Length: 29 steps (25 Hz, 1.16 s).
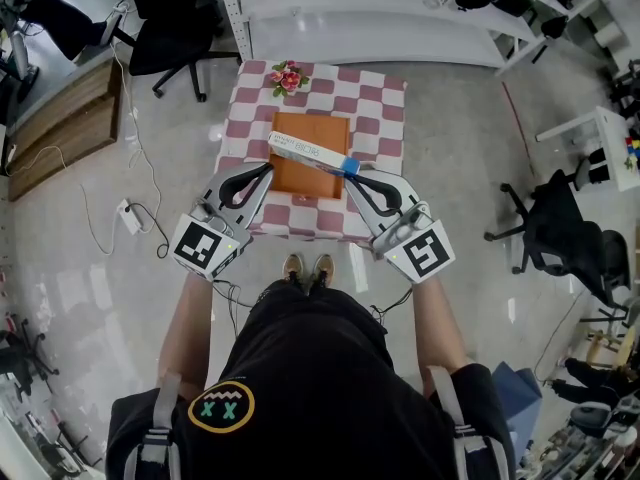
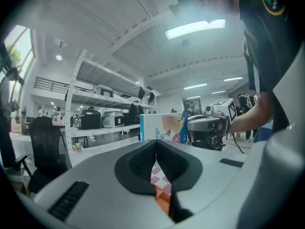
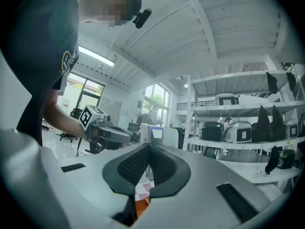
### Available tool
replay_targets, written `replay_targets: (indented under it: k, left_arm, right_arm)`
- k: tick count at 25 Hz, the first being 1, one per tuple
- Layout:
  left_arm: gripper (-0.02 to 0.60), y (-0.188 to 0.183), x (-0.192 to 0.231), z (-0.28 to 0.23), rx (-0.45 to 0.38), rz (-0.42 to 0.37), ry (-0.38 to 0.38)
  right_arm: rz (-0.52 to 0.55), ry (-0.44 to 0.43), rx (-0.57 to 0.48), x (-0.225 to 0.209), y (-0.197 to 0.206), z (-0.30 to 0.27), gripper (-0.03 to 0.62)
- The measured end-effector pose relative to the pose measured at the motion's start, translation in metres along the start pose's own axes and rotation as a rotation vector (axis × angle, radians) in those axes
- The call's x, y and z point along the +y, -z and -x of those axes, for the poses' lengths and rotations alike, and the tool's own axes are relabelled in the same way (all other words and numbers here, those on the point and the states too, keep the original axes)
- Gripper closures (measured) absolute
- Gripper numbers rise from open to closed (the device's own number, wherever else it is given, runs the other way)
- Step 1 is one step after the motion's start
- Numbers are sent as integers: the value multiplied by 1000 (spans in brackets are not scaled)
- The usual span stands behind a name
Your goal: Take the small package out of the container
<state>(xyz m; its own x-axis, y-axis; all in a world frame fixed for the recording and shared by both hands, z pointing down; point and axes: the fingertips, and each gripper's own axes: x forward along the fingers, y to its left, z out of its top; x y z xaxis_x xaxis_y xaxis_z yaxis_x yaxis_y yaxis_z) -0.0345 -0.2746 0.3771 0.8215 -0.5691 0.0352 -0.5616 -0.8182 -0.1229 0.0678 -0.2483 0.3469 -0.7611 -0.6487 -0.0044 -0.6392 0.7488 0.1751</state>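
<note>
Left hand-held gripper: jaws pressed together on nothing, tip near the container's front left corner, idle. Right hand-held gripper: jaws closed to a sliver, apparently pinching the blue end of the package, with the hold at the very end only. Package: long, thin, white box, slanting across the front part of the container, white end toward the left rim. It seems lifted, though whether it is fully clear of the walls cannot be told. Container: shallow, orange, otherwise bare, on the checked table. Flowers: at the table's far edge, well apart from the work. Hazards, as judged: an end grip on a long box lets the free end sag or swivel between the pads, so the package may twist loose and drop into the container, or off the near table edge to the floor. The free end may catch the left rim on the way out and drag or tip the light container. The closed left hand-held gripper gives no support and, being so near, may be struck by the swinging end. Flowers at little risk.
</note>
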Motion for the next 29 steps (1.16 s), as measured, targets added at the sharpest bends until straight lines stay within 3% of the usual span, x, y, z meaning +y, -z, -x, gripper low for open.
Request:
replay_targets:
  k: [29]
  left_arm:
    - [563, -5, 4, -3, -11, -7, 3]
  right_arm:
    - [21, 42, 31, -3, 9, -6, 572]
